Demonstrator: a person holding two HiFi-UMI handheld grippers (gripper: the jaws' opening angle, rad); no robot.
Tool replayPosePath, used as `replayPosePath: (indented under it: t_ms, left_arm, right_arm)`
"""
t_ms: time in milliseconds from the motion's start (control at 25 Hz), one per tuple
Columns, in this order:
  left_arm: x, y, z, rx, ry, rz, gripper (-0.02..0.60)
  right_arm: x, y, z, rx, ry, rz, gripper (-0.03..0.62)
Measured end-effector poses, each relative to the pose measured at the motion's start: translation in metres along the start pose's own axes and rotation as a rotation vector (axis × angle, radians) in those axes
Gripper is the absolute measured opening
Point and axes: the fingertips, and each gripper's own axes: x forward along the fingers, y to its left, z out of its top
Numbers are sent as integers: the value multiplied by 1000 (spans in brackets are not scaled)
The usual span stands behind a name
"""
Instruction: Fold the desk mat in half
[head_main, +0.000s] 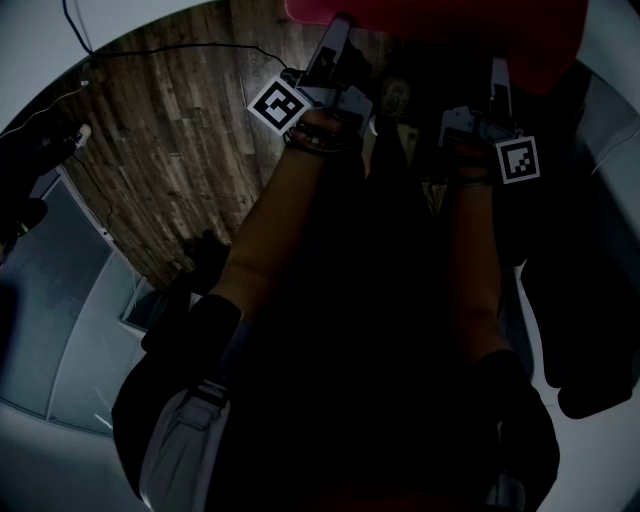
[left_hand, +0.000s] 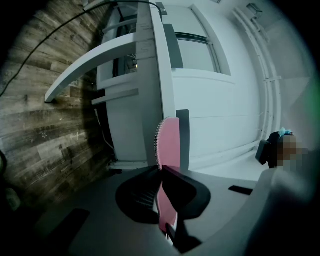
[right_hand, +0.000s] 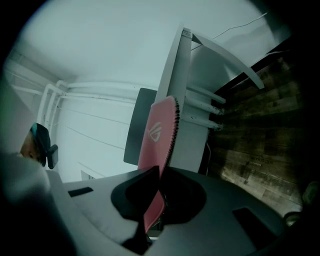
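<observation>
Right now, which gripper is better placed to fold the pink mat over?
Probably neither alone: the left gripper and the right gripper are each shut on an edge of the pink mat, so both look ready.

The desk mat (left_hand: 169, 142) is pinched between the jaws of the left gripper (left_hand: 161, 172) and, at another spot, between the jaws of the right gripper (right_hand: 160, 172). In the head view the two grippers are seen side by side, in front of the person's arms (head_main: 270, 220). A desk (left_hand: 150, 75) is seen behind the mat. The wooden floor (head_main: 170, 130) lies to the left, and a cable (head_main: 170, 48) is laid on it.
</observation>
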Motion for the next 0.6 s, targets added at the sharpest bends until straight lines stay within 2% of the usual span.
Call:
replayPosePath:
  t_ms: [200, 440, 600]
  left_arm:
    - [-2, -4, -2, 14, -11, -10, 26]
    - [-8, -7, -7, 23, 7, 41, 26]
    - [-4, -22, -11, 45, 18, 45, 25]
  right_arm:
    - [-4, 5, 2, -12, 9, 27, 40]
    - [-14, 11, 3, 4, 26, 10, 40]
    - [-15, 24, 14, 17, 39, 26, 40]
